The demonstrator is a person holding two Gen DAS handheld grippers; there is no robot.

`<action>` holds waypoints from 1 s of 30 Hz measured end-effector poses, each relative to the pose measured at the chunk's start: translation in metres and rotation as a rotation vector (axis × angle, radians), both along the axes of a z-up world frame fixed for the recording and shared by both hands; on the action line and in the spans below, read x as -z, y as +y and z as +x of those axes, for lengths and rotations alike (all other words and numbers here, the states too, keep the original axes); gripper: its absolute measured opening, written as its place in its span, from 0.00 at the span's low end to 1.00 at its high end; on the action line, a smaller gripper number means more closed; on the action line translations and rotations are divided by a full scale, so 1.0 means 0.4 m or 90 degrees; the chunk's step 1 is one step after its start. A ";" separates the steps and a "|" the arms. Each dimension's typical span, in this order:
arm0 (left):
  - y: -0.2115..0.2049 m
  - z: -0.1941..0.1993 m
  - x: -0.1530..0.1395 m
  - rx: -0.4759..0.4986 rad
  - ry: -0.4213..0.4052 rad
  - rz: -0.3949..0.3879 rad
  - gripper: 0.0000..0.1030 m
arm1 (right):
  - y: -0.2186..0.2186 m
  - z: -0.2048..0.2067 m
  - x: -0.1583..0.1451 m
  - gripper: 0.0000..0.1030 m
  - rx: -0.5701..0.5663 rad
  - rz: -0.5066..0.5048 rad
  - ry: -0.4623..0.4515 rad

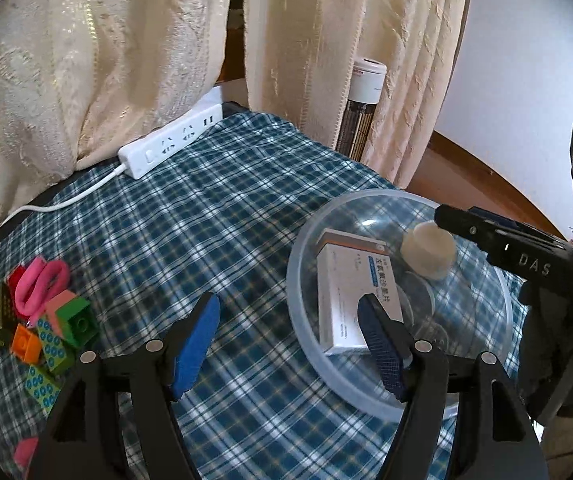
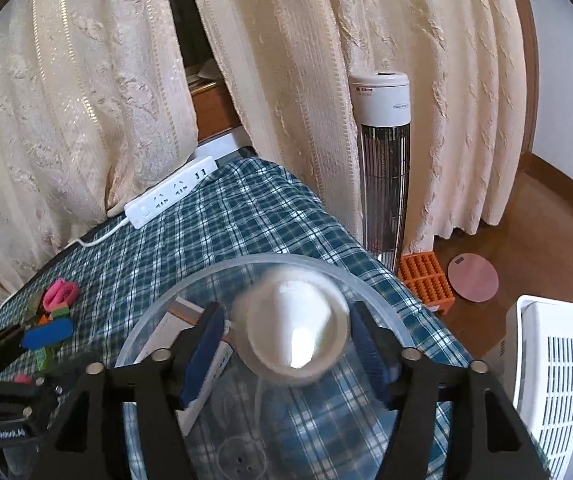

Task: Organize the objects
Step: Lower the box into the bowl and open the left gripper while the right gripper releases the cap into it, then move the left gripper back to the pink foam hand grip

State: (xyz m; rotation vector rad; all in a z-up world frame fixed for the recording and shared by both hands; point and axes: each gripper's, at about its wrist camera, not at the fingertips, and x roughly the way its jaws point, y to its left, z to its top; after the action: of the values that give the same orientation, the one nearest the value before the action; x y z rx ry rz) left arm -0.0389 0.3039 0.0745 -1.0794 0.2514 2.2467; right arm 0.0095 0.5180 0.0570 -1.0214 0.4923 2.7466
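Note:
A clear plastic bowl (image 1: 292,280) (image 2: 206,276) stands on the checked tablecloth. In it lie a white medicine box (image 1: 350,288) (image 2: 170,320) and a cream cup (image 1: 428,254). In the right wrist view the cup (image 2: 294,332) is blurred between the blue pads of my right gripper (image 2: 288,344), with a gap at the left pad, so the jaws are open. My left gripper (image 1: 288,346) is open and empty over the bowl's near left rim. Toy bricks (image 1: 58,324) and pink hair ties (image 1: 40,276) (image 2: 60,294) lie at the far left.
A white power strip (image 1: 170,148) (image 2: 170,196) lies at the table's back edge under cream curtains (image 2: 86,100). Beyond the right table edge stand a tower heater (image 2: 384,160), an orange block (image 2: 426,284), a round scale (image 2: 472,278) and a white appliance (image 2: 550,380).

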 end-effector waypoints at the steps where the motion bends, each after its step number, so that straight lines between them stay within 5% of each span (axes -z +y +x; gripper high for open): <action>1: -0.007 0.001 0.000 -0.002 -0.002 0.001 0.71 | -0.002 0.003 -0.002 0.71 0.002 0.000 0.004; 30: -0.332 0.034 -0.005 -0.098 0.013 0.010 0.75 | -0.303 0.028 -0.064 0.71 -0.107 0.003 0.044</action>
State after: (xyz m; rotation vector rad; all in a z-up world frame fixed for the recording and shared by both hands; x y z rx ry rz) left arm -0.0253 0.1710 0.0767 -1.1024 0.1642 2.3921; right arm 0.0205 0.3970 0.0826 -1.0138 0.4270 2.9377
